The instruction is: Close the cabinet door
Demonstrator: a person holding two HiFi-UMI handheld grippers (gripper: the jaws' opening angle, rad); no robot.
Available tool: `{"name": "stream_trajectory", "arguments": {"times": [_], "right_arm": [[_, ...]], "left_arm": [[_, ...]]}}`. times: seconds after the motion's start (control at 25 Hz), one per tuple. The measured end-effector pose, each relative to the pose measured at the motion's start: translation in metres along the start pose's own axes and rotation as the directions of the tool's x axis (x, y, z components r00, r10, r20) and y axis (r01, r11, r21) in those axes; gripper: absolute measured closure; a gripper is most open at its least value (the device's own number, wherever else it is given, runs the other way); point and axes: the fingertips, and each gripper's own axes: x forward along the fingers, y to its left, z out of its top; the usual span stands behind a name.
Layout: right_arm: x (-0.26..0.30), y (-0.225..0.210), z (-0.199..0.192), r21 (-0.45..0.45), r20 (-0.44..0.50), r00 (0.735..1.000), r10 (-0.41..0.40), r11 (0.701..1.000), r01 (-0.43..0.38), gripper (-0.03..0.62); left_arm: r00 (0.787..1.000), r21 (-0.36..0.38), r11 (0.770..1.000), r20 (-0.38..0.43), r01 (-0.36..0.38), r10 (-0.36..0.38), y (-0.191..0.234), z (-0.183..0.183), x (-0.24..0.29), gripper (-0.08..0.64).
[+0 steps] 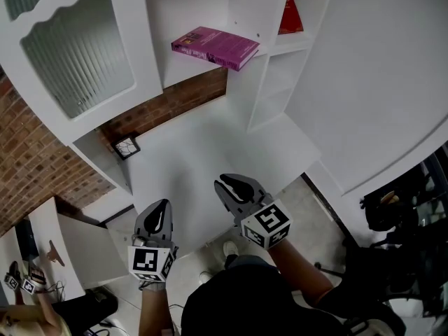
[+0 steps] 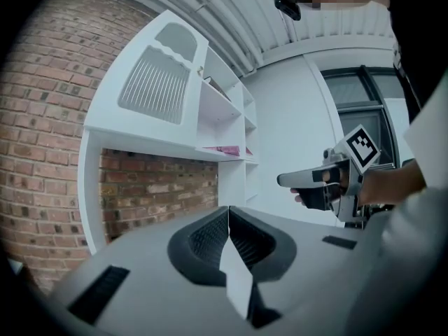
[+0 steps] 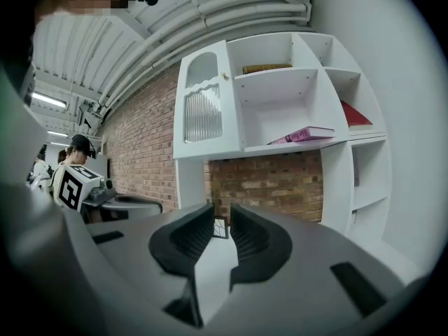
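Task status: not yet done; door [image 1: 77,47] standing wide open at the upper left of the cabinet [image 1: 269,19], with the compartment beside it exposed.
Remaining: reach up to the door, swing it round over the compartment, seat it flush.
Left gripper [image 1: 161,205]: clenched, jaws pressed together on nothing, low and well apart from the door.
Right gripper [image 1: 224,184]: jaws a narrow slit apart, nothing between them, likewise well below the door.
Door: white painted frame, scalloped edge round the opening, ribbed translucent pane; hinges probably on the compartment's left wall, not clearly visible.
Cabinet: smooth white panels, square open compartments, flat shelves.
Purple book [image 1: 215,47]: lying flat on a shelf near its front edge, glossy cover.
Red book [image 1: 290,16]: leaning in the neighbouring compartment.
Wall [image 1: 28,152]: rough red brick, pale mortar lines.
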Motion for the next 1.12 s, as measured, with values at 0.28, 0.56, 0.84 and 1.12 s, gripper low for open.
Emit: {"name": "stream_trajectory", "arguments": {"times": [0.28, 0.56, 0.84, 1.12], "right_arm": [[-0.024, 0.014, -0.02, -0.016, -0.031, 0.999, -0.031, 0.999, 0.031, 0.517], [-0.035, 0.017, -0.03, -0.027, -0.034, 0.999, -0.042, 0.999, 0.041, 0.517], [-0.037, 0.012, -0.027, -0.033, -0.027, 0.999, -0.046, 0.998, 0.045, 0.517], [-0.036, 0.007, -0.024, -0.018, -0.03, 0.999, -0.041, 0.999, 0.04, 0.518]], "left_arm": [[0.999, -0.009, 0.999, -0.005, 0.037, -0.037, -0.012, -0.008, -0.01, 0.551], [0.999, -0.012, 0.998, -0.002, 0.055, -0.055, -0.018, -0.009, -0.015, 0.551], [0.998, -0.013, 0.998, -0.01, 0.058, -0.058, -0.022, -0.013, -0.015, 0.551], [0.998, -0.015, 0.998, -0.017, 0.064, -0.064, -0.029, -0.014, -0.008, 0.551]]}}
